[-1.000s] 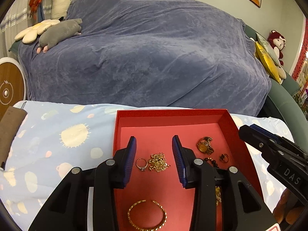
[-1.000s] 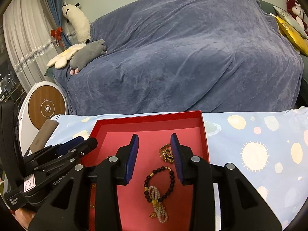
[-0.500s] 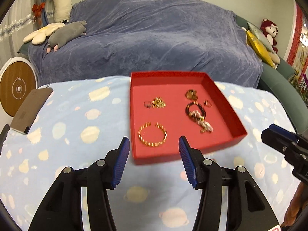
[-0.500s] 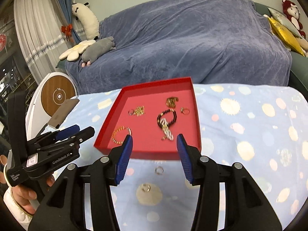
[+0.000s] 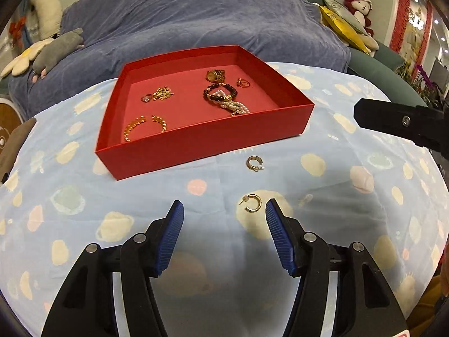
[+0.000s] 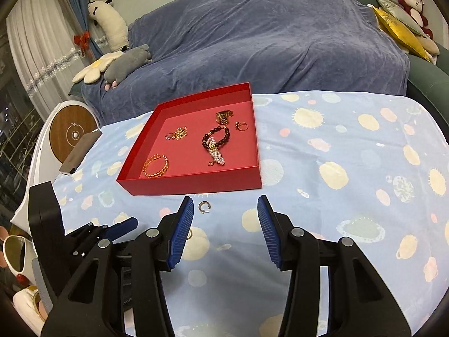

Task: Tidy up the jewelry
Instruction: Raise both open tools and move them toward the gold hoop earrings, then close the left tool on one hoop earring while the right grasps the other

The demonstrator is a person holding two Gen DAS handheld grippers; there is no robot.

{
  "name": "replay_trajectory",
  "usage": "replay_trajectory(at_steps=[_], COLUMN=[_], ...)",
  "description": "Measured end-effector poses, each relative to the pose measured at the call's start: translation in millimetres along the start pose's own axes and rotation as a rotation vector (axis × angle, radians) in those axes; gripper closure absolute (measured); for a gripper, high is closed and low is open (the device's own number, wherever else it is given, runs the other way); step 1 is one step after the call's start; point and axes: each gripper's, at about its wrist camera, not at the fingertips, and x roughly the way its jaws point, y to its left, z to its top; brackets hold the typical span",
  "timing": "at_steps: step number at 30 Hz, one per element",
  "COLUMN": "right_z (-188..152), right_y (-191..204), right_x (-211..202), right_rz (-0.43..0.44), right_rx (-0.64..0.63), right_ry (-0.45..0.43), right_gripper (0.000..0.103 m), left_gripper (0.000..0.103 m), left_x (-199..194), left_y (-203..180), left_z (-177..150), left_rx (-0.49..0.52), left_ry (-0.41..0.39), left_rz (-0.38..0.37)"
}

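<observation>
Both grippers are pulling back from the red tray [image 5: 202, 137], the left gripper [image 5: 224, 210] and right gripper [image 6: 226, 207] both spread and carrying nothing. 2 hoop earrings [image 5: 251, 202] are waiting outside on the cloth [image 5: 350, 196]; the other pieces are lying inside.

Your left gripper [image 5: 224, 210] and right gripper [image 6: 226, 206] have withdrawn from over the red tray [image 5: 202, 143] to the near tablecloth, jaws opened wider. Two hoop earrings [image 5: 251, 202] now appear ahead of them.
</observation>
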Motion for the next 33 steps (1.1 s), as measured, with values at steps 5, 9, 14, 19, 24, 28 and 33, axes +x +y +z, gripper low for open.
replay_trajectory(at_steps=[5, 9, 14, 19, 24, 28, 33], right_z=[-5.5, -9.3, -9.5, -11.2, -12.8, -13.0, -15.1], right_y=[-4.7, -3.6, -8.8, -12.8, -7.4, 3.1, 19.3], right_x=[17.9, 20.8, 19.3, 21.7, 29.3, 46.7, 73.6], right_rz=[-0.007, -0.016, -0.023, -0.03, -0.023, -0.003, 0.001], right_rx=[-0.001, -0.024, -0.019, -0.016, -0.034, -0.048, -0.078], right_ry=[0.048, 0.06, 0.063, 0.074, 0.092, 0.122, 0.158], right_gripper=[0.057, 0.057, 0.057, 0.057, 0.057, 0.057, 0.057], left_gripper=[0.047, 0.064, 0.078, 0.086, 0.086, 0.086, 0.086], left_x=[14.2, 25.7, 29.3, 26.7, 16.1, 2.6, -11.6], left_y=[-7.0, -12.9, -16.9, -16.1, -7.5, 14.0, 40.1], left_z=[5.2, 3.5, 1.4, -0.2, 1.1, 5.5, 6.7], left_rx=[-0.009, 0.01, 0.018, 0.022, 0.004, -0.057, -0.12], left_ry=[0.008, 0.036, 0.037, 0.035, 0.023, 0.013, -0.006], left_rz=[-0.032, -0.026, -0.012, -0.017, -0.026, -0.032, -0.026])
